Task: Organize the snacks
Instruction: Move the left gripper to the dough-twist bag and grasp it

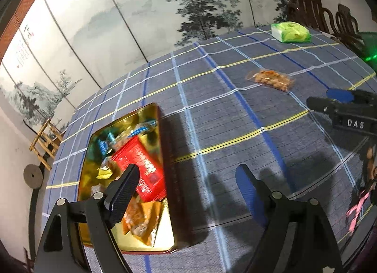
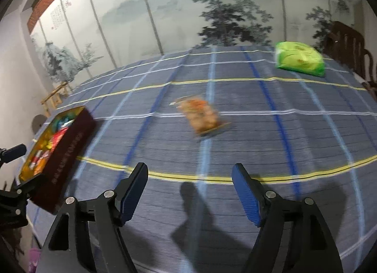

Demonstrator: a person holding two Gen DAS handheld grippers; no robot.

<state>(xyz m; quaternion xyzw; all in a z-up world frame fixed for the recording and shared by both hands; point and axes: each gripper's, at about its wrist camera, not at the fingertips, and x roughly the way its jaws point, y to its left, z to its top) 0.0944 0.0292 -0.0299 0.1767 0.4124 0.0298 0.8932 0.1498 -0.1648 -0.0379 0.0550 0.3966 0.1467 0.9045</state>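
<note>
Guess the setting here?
Probably a home dining room: a table with a plaid cloth, carved wooden chairs at its far edge, and a painted landscape screen behind.

left tongs [image 1: 188, 190]: agape, empty | right tongs [image 2: 189, 193]: agape, empty

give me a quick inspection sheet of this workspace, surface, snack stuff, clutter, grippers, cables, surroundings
surface: table under a blue plaid tablecloth, flat.
job's things: open gold tin at the left, holding a red box and small wrapped snacks; a clear snack bag lies loose mid-table; a green packet sits at the far right.
clutter: nothing seen.
grippers: left gripper open, empty, beside the tin; right gripper open, empty, facing the clear snack bag.
cables: nothing seen.
surroundings: painted landscape screen behind the table, dark wooden chairs at the far right, a bamboo rack at the left.
</note>
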